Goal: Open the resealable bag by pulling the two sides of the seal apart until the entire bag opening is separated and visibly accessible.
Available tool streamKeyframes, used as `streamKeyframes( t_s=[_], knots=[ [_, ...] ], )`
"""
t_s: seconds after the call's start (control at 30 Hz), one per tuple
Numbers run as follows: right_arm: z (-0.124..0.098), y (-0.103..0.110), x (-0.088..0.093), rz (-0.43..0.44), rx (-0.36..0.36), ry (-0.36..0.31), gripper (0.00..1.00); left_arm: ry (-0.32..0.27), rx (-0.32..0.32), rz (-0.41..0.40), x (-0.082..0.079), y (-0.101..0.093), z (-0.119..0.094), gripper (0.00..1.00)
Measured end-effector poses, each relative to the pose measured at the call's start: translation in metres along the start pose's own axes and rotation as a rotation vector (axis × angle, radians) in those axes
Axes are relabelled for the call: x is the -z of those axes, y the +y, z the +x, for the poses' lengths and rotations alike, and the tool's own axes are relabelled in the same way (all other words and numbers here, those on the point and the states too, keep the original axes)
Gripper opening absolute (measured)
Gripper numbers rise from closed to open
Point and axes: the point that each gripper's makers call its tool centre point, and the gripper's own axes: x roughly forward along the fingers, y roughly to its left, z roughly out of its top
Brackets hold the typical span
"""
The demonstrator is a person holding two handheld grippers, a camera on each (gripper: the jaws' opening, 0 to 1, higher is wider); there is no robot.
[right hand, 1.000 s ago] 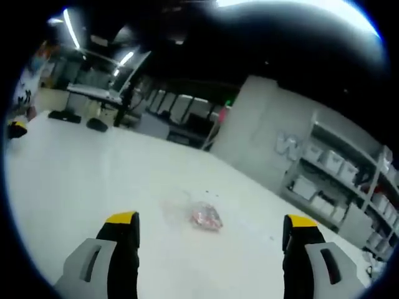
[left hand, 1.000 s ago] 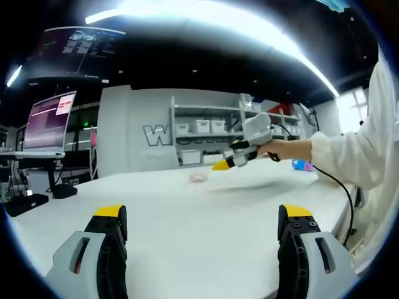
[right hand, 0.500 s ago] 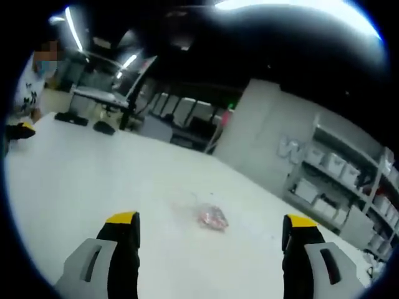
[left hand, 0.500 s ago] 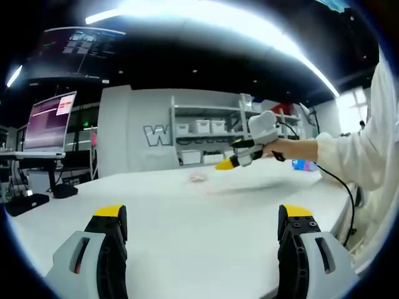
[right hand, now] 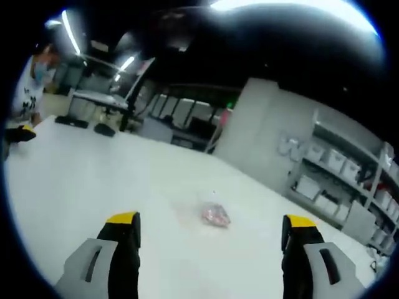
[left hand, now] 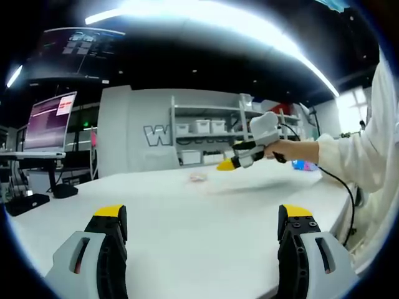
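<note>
A small clear resealable bag (right hand: pixel 214 215) with reddish contents lies flat on the white table (right hand: pixel 93 180), ahead of my right gripper (right hand: pixel 209 233) and between its jaws' lines. That gripper is open and holds nothing. In the left gripper view the same bag (left hand: pixel 197 177) is a tiny pale patch far across the table. My left gripper (left hand: pixel 202 227) is open and empty, low over the near table. The right gripper (left hand: pixel 240 156) shows there too, held by a hand in a white sleeve, hovering just right of the bag.
A monitor (left hand: pixel 48 121) on a stand and dark devices (left hand: pixel 25 202) sit at the table's left end. Shelving with white bins (left hand: pixel 199 134) lines the back wall. A black cable (left hand: pixel 340 190) hangs along the right table edge. A person (right hand: pixel 28 87) stands far left.
The right gripper has shifted slightly, and in its view the bag has drifted a little right and lower. The left gripper has stayed still.
</note>
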Motion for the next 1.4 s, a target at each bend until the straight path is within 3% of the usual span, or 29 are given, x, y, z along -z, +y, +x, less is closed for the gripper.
streamKeyframes(
  t_s=[0.63,1.4],
  knots=[
    [-0.018,0.006,-0.003,0.121,-0.025,-0.037,0.94,0.001,-0.001,-0.007,0.001,0.001,-0.001,1.00],
    [-0.049,0.020,-0.005,0.180,-0.034,-0.070,0.94,0.000,0.003,-0.010,0.001,0.001,0.001,1.00]
  ],
)
